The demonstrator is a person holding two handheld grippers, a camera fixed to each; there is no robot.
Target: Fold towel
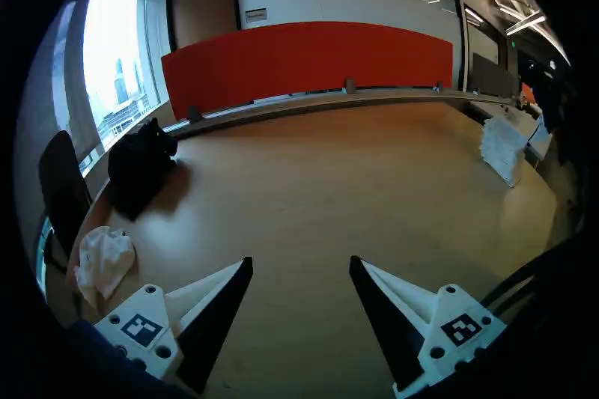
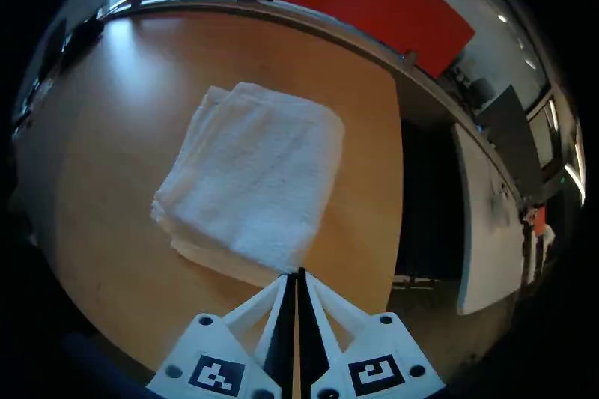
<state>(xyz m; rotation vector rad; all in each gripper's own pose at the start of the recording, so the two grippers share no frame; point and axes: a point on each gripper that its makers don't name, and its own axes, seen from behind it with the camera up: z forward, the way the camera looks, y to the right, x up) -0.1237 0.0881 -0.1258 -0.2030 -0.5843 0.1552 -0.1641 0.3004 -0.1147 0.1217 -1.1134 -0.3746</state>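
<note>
A white towel (image 2: 254, 182) lies folded into a thick square on the wooden table (image 2: 112, 122) in the right gripper view. My right gripper (image 2: 298, 275) is shut, and its tips pinch the towel's near corner, which draws to a point between them. In the left gripper view my left gripper (image 1: 299, 268) hangs open over bare table (image 1: 329, 174), with nothing between its fingers. A crumpled white cloth (image 1: 103, 263) lies at the table's left edge, well left of the left finger.
A black bag (image 1: 138, 163) sits at the far left of the table near a dark chair (image 1: 64, 189). A white stack of folded cloth (image 1: 503, 146) stands at the far right. A red partition (image 1: 307, 62) runs along the back edge. The table's right edge (image 2: 393, 197) drops off beside the towel.
</note>
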